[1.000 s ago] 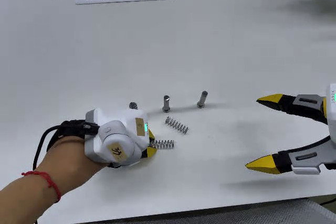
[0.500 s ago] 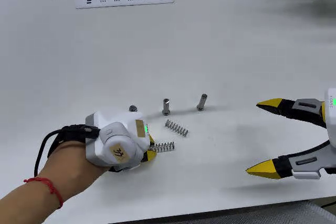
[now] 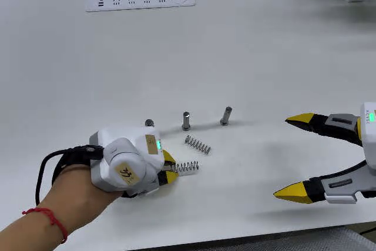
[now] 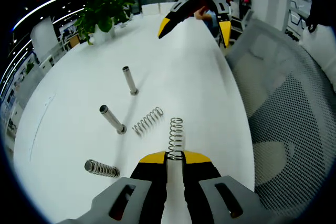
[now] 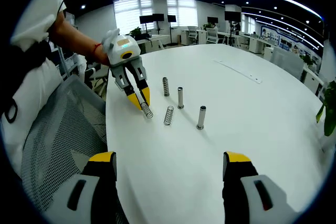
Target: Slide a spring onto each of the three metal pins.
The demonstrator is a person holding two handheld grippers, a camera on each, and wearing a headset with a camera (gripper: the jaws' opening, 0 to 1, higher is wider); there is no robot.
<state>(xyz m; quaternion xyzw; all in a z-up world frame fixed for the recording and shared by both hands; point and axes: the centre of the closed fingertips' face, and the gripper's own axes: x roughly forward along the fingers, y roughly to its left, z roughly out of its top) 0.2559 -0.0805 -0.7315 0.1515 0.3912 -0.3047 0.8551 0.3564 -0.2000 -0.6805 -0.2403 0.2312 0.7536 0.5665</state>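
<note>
Yellow-tipped left tongs [image 4: 174, 156]: I grip one spring [image 4: 175, 135] by its end
Right tongs [image 3: 281, 156]: spread wide
Loose spring [image 3: 197, 144]: beside pins [image 3: 186, 120]

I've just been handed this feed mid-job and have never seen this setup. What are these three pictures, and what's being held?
There is no robot arm here: a person holds a two-jaw gripper in each hand. The head view looks down from a headset camera. Each round picture comes from a camera riding on one gripper, looking along its yellow-tipped jaws.

On the white table three metal pins stand in a row. The left pin already wears a spring, while the middle pin and the right pin are bare. A loose spring lies beside them.

The left gripper is shut on one end of another spring. The right gripper is open and holds nothing. A power strip lies farther back.
</note>
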